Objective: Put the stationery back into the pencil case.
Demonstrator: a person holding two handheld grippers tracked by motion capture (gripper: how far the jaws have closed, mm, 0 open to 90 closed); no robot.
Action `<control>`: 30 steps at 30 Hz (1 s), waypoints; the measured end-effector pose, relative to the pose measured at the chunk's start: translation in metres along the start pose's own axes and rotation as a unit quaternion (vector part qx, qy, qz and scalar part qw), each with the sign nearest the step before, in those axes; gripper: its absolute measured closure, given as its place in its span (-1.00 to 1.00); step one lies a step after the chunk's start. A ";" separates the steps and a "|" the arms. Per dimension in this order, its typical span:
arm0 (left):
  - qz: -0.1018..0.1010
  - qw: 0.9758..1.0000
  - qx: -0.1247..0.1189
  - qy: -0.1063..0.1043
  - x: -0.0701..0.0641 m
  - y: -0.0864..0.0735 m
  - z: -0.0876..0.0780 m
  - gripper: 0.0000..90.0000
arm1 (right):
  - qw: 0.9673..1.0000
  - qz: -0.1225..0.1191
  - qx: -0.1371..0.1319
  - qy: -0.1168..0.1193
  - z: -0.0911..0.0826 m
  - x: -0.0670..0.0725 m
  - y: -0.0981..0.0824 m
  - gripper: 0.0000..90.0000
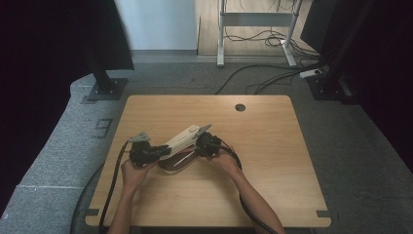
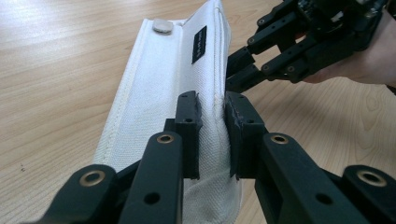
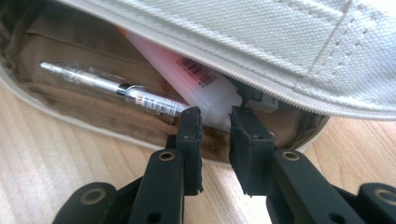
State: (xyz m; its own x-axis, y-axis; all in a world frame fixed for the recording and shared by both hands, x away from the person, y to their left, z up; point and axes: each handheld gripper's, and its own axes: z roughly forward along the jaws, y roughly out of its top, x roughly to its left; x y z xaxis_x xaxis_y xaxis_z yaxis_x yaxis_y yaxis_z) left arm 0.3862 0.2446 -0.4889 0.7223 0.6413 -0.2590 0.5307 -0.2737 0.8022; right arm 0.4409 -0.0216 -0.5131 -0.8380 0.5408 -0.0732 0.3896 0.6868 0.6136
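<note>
A white canvas pencil case [image 1: 184,139] lies open on the wooden table [image 1: 272,146], its lid flap [image 2: 163,79] lifted. My left gripper [image 2: 212,105] is shut on the edge of that flap and holds it up. In the right gripper view, under the raised lid [image 3: 280,46], the brown inside holds a silver pen [image 3: 107,86] and a white and pink stick with a barcode [image 3: 201,79]. My right gripper [image 3: 215,116] reaches into the case mouth, its jaws nearly together with the stick's white end pinched between their tips. That gripper [image 2: 243,70] also shows beside the flap.
A round cable hole [image 1: 240,107] sits near the table's far edge. Beyond the table are a black stand foot [image 1: 104,87], desk legs [image 1: 221,34] and loose floor cables [image 1: 272,73]. Both grippers' cables trail off the near edge.
</note>
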 end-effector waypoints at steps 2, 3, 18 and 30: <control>0.000 1.000 0.001 -0.001 0.000 0.000 0.000 0.69 | 1.000 0.001 0.000 -0.003 0.003 -0.001 0.001 0.62; -0.001 1.000 0.001 -0.002 0.000 0.000 0.000 0.69 | 1.000 0.002 0.000 -0.002 0.004 -0.001 0.001 0.62; -0.003 1.000 0.015 -0.023 0.000 -0.003 0.006 0.63 | 1.000 0.013 -0.018 -0.003 -0.005 -0.004 -0.004 0.43; 0.012 0.999 0.039 -0.031 -0.007 -0.008 0.013 0.53 | 1.000 0.019 -0.022 -0.001 -0.016 -0.007 -0.020 0.32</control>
State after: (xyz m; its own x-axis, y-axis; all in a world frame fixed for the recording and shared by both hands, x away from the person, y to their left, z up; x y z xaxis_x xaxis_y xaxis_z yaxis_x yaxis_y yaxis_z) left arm 0.3831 0.2326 -0.5003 0.7595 0.5896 -0.2750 0.5445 -0.3448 0.7646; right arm 0.4329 -0.0475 -0.5121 -0.8216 0.5678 -0.0510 0.4042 0.6432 0.6503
